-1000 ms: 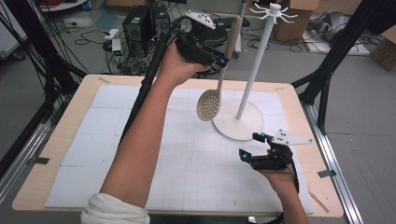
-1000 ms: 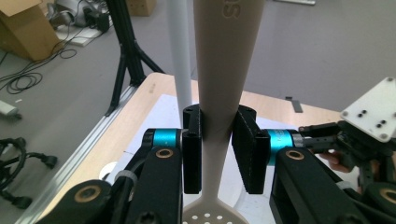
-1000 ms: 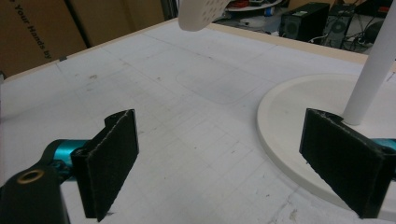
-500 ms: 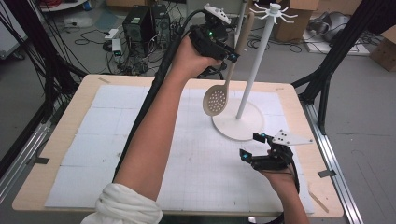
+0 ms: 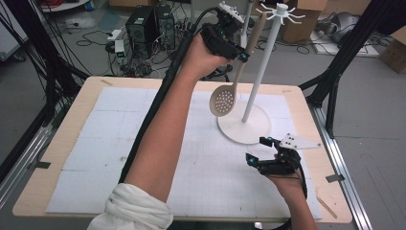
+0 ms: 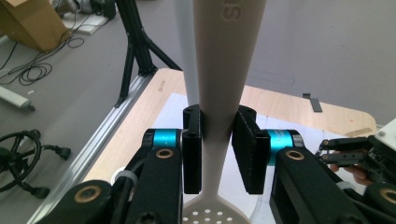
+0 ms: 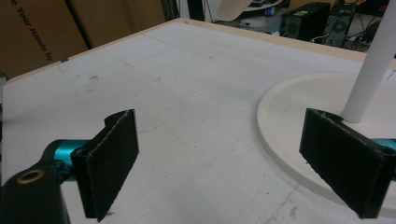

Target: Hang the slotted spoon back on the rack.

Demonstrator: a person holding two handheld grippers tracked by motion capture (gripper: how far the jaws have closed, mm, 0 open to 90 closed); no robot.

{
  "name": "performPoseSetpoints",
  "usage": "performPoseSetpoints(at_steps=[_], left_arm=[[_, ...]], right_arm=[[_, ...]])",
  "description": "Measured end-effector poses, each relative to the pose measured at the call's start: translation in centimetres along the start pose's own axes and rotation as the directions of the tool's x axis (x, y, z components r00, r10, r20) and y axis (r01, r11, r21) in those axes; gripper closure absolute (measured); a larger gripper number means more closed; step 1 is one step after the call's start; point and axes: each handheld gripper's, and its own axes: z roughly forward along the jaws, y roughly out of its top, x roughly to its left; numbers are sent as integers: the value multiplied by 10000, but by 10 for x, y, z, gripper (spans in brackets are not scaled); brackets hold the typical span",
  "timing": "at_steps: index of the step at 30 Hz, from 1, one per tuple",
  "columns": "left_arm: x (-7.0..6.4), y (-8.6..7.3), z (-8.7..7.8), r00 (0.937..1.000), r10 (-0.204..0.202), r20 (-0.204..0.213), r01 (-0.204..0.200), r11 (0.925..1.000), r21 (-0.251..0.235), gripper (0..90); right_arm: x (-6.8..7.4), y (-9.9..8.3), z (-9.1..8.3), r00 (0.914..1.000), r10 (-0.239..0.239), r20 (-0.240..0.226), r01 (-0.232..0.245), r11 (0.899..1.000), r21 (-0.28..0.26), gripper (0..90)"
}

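Because the beige plastic slotted spoon (image 5: 229,91) hangs bowl-down at 12 o'clock beside the white hook stand (image 5: 254,81), the left tool (image 5: 238,49) clamps its rigid mid-handle (light, probably slippery). Right tool (image 5: 261,151) rests open at 4 o'clock on the surface (image 5: 91,143).

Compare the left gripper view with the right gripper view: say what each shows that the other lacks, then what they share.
Left gripper view alone: the spoon, its handle clamped between the left tool's jaws, the holed bowl hanging below; the right tool farther off at the edge; a black frame leg on the floor.

Right gripper view alone: the right tool's jaws standing wide apart with nothing between them, the stand's round base, cardboard boxes.

Both: the stand's white pole and the table's white mat with its wooden edge.
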Motion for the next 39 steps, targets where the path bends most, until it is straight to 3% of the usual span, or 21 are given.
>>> performPoseSetpoints(at_steps=[26, 27, 28, 30, 33, 35, 39], left_arm=[[12, 4, 19, 10000, 3, -30, -2, 9994, 356, 738], [13, 3, 20, 9999, -67, -89, 71, 9990, 436, 728], [13, 2, 20, 9991, 128, -392, -103, 9980, 629, 690], [14, -2, 19, 9970, 110, -766, -44, 9963, 857, 572], [18, -12, 14, 9964, 23, -846, 56, 9957, 928, 508], [21, -20, 9, 9969, -302, -722, 370, 9949, 941, 467], [23, -28, -4, 9976, -324, -607, 392, 9925, 1157, 416]], right_arm=[[-2, -4, -2, 10000, 65, 70, -66, 9999, 92, 111], [-2, -5, -2, 9999, 79, 77, -80, 9999, 99, 111], [-2, -5, -2, 9999, 105, 81, -106, 9999, 86, 111], [-3, -5, -3, 9999, 96, 85, -97, 9999, 109, 111], [-2, -6, -3, 9999, 97, 81, -99, 9998, 191, 111], [-1, -6, -2, 10000, 33, 68, -35, 9998, 216, 111], [1, -7, 1, 10000, -15, 36, 14, 9995, 314, 111]])
